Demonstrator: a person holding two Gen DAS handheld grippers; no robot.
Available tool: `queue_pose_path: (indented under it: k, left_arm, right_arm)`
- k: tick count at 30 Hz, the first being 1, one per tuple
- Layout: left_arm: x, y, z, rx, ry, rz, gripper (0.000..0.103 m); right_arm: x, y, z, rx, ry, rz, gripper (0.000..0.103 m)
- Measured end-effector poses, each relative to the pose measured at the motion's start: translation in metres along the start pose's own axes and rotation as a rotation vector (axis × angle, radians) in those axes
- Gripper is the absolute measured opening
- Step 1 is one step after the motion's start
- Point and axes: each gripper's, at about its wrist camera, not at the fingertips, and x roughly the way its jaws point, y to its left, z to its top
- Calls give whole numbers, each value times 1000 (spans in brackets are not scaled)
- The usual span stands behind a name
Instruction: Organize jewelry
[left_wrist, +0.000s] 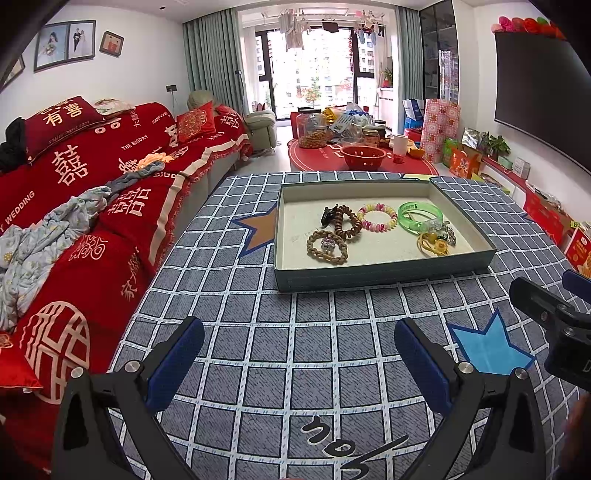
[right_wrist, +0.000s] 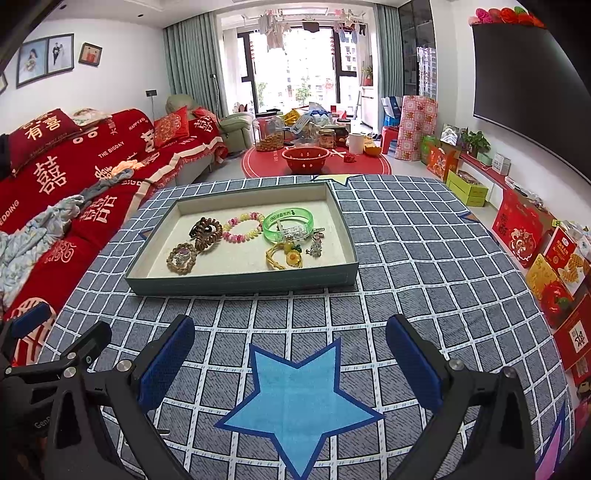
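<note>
A shallow green box (left_wrist: 384, 273) (right_wrist: 243, 286) with a cream floor stands on the checked table cloth. In it lie a green bangle (left_wrist: 420, 216) (right_wrist: 289, 224), a pink and yellow bead bracelet (left_wrist: 377, 217) (right_wrist: 242, 227), a brown coiled band with a black clip (left_wrist: 345, 221) (right_wrist: 207, 230), a wooden bead bracelet (left_wrist: 327, 246) (right_wrist: 181, 257), a yellow cord charm (left_wrist: 433, 243) (right_wrist: 285, 257) and a small silver piece (right_wrist: 316, 247). My left gripper (left_wrist: 299, 354) is open and empty, in front of the box. My right gripper (right_wrist: 290, 350) is open and empty over a blue star.
The checked cloth (left_wrist: 314, 369) covers the table. A red sofa (left_wrist: 74, 206) runs along the left. A red round table with jars and a red bowl (left_wrist: 364, 157) stands behind. Gift boxes (right_wrist: 546, 258) line the right wall. The right gripper's body shows at the left wrist view's right edge (left_wrist: 554, 314).
</note>
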Motion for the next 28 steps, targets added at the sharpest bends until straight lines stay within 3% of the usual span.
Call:
queue_pose_path:
  k: [28]
  left_arm:
    - [-1,4,0,-11,-5,-8,103]
  right_arm:
    - [0,1,0,0,1,1,103]
